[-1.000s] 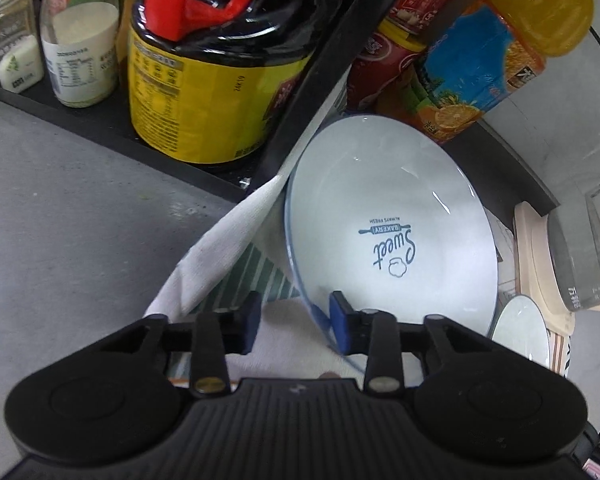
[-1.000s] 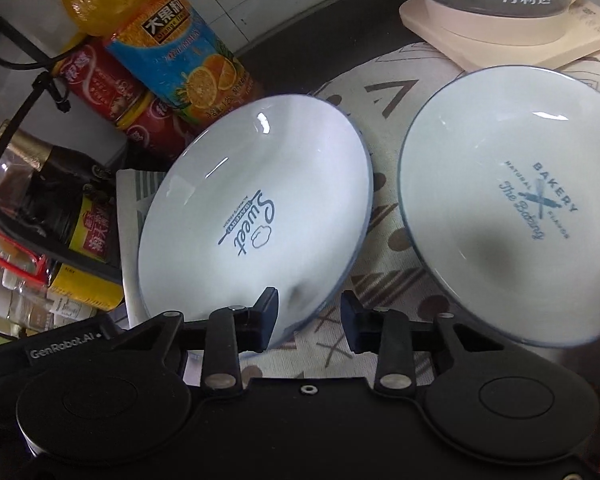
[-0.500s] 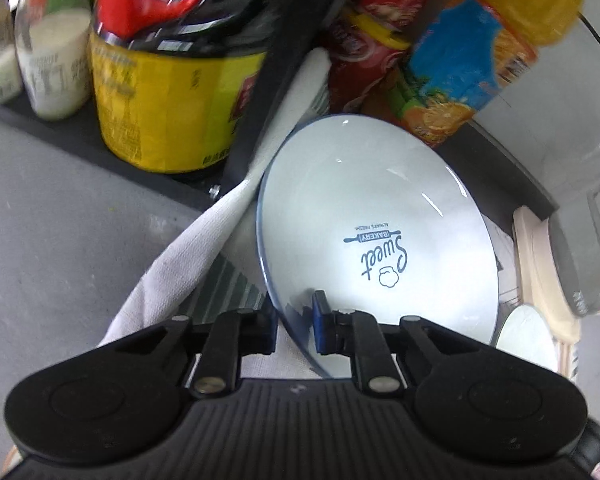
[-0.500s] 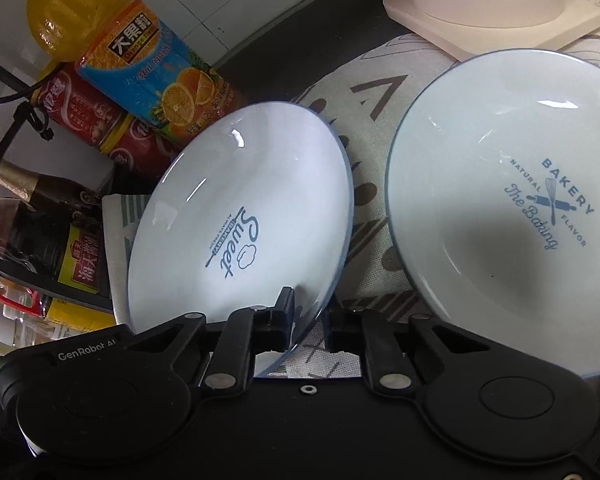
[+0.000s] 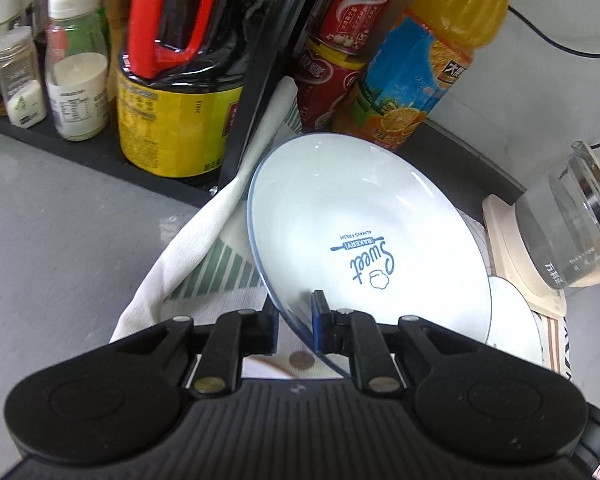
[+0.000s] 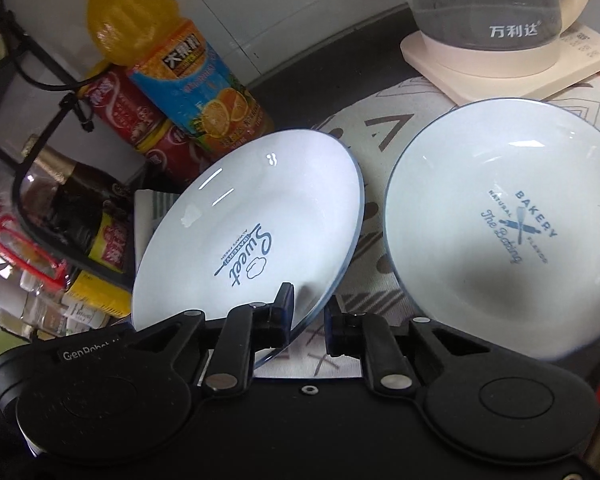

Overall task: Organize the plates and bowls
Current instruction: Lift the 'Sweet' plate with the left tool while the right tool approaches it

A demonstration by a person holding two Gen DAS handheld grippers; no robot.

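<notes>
A white plate with a blue rim and "Sweet" print [image 5: 364, 240] is tilted up off the patterned cloth [image 5: 216, 276]. My left gripper [image 5: 294, 322] is shut on its near rim. The same plate [image 6: 252, 224] shows in the right wrist view, where my right gripper [image 6: 308, 322] is shut on its lower right rim. A second white plate printed "Bakery" [image 6: 504, 232] lies flat on the cloth [image 6: 364, 140] to the right of it; its edge shows in the left wrist view [image 5: 516, 320].
A black rack [image 5: 244, 92] holds a dark sauce jug [image 5: 176, 92] and small bottles [image 5: 78, 76]. Red cans [image 5: 332, 80] and an orange juice bottle [image 5: 420, 68] stand behind the plate. A glass kettle on a cream base [image 6: 500, 28] stands at the back right.
Both grippers have closed onto the "Sweet" plate's rim and the plate has tilted up off the cloth. The "Bakery" plate has not moved.
</notes>
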